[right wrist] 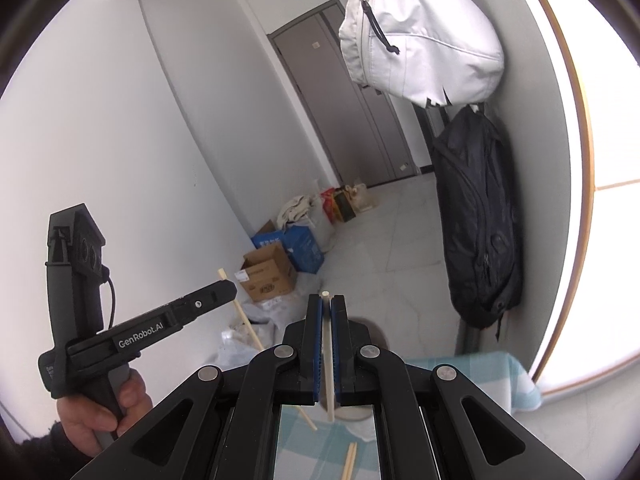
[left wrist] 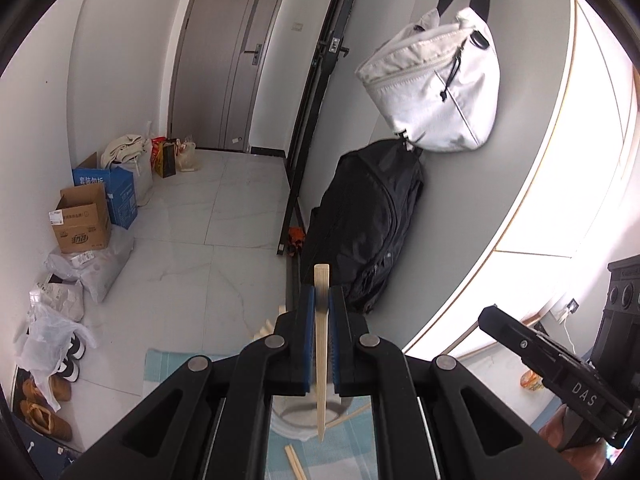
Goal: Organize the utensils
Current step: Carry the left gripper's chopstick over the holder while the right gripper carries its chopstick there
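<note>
1. Chopstick, wooden (left wrist: pixel 321 354): pinched upright between the blue pads of the left gripper (left wrist: pixel 321 304). Its square butt end stands above the fingertips; its tapered tip points down toward the holder below.
2. Second chopstick, pale (right wrist: pixel 329 354): clamped upright between the pads of the right gripper (right wrist: pixel 327 308). Its top end shows just above the fingertips; its lower end hangs over the holder rim.
3. Fingers: both pairs are drawn in on their sticks, with only the stick's width between the pads.
4. Utensil holder (left wrist: pixel 296 414), grey-white and round: sits directly beneath both grippers, largely hidden by the gripper bodies. One loose chopstick (left wrist: pixel 352 414) leans out over its rim in the left wrist view.
5. Further chopsticks (left wrist: pixel 295 462): lie flat on the cloth just in front of the holder.
6. Checked cloth (left wrist: pixel 164 368), light blue and white: covers the table surface under the holder.
7. Person's left hand (right wrist: pixel 102 412): wrapped around the left gripper's handle, seen from the right wrist camera.
8. Surroundings: white bag (left wrist: pixel 434 84) hangs on the wall with a black backpack (left wrist: pixel 368 224) below it. Cardboard box (left wrist: pixel 82 220), blue carton (left wrist: pixel 116 196) and plastic bags sit on the tiled floor along the far wall. Grey door (left wrist: pixel 232 56) stands closed.
</note>
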